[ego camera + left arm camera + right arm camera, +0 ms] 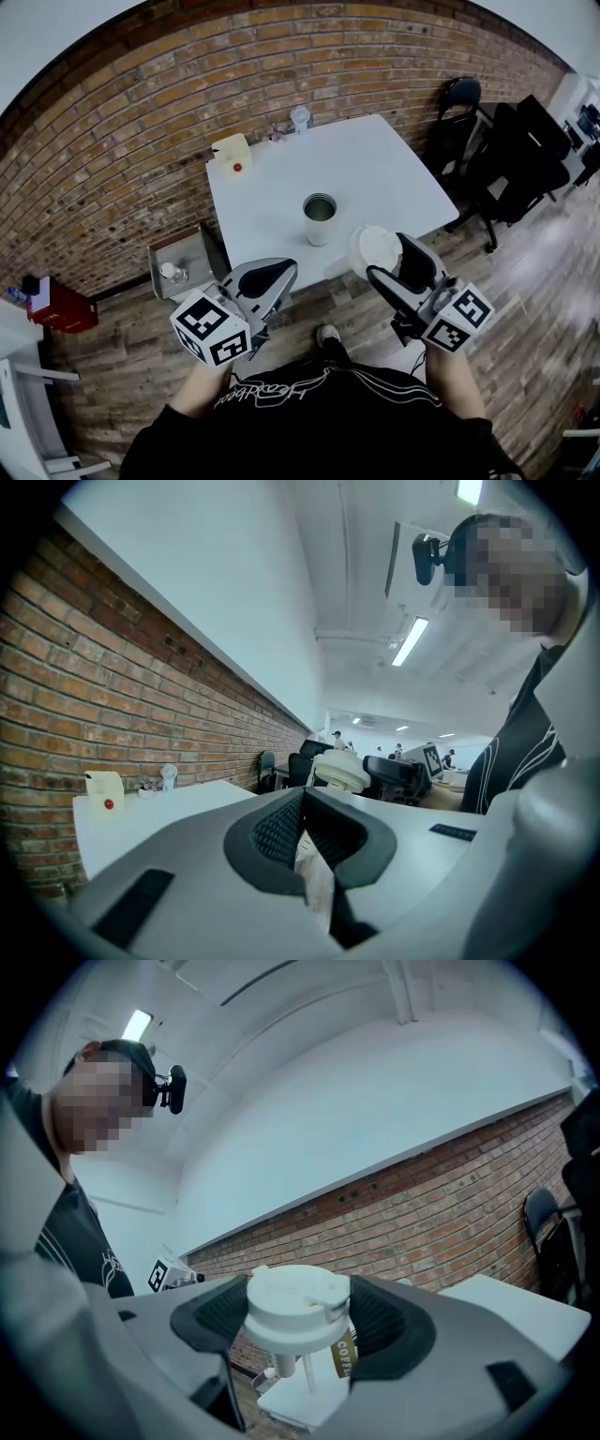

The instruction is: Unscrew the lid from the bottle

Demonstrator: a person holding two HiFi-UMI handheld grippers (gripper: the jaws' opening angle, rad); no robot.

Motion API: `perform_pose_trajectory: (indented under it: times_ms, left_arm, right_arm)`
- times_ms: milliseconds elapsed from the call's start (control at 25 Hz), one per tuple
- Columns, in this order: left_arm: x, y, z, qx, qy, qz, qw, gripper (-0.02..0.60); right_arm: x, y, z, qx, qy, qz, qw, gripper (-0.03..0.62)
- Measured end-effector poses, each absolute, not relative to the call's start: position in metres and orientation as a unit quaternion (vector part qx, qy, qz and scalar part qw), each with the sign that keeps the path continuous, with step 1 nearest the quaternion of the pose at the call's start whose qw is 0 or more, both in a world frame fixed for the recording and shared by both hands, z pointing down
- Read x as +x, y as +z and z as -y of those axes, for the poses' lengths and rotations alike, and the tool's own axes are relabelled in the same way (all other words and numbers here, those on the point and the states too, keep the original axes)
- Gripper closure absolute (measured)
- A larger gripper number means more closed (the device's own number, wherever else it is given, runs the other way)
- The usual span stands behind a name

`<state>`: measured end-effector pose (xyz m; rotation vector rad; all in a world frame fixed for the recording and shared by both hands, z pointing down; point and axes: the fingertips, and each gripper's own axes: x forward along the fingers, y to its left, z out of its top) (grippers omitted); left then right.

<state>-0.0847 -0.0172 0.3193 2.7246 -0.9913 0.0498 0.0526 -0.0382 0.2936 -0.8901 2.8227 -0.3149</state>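
Note:
The bottle, a pale tumbler with an open steel mouth, stands uncapped near the front edge of the white table. Its round white lid is off the bottle and clamped between the fingers of my right gripper, just right of the bottle and in front of the table edge. In the right gripper view the lid fills the right gripper, and the bottle's label shows behind it. My left gripper hangs shut and empty left of the bottle. The left gripper view looks past the closed left gripper to the lid.
At the table's far edge stand a cream box with a red dot and a small white fan. Black office chairs crowd the right side. A metal stool stands left of the table by the brick wall.

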Motion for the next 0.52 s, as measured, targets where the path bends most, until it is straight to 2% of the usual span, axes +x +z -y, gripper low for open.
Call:
perform_pose_trajectory:
  times_ms: [520]
  left_arm:
    - [-0.097,0.329,0.044,0.925,0.017,0.352,0.139,0.552]
  right_arm:
    - [0.046,0.296,0.069,-0.289,-0.113,-0.947,0.082,0.26]
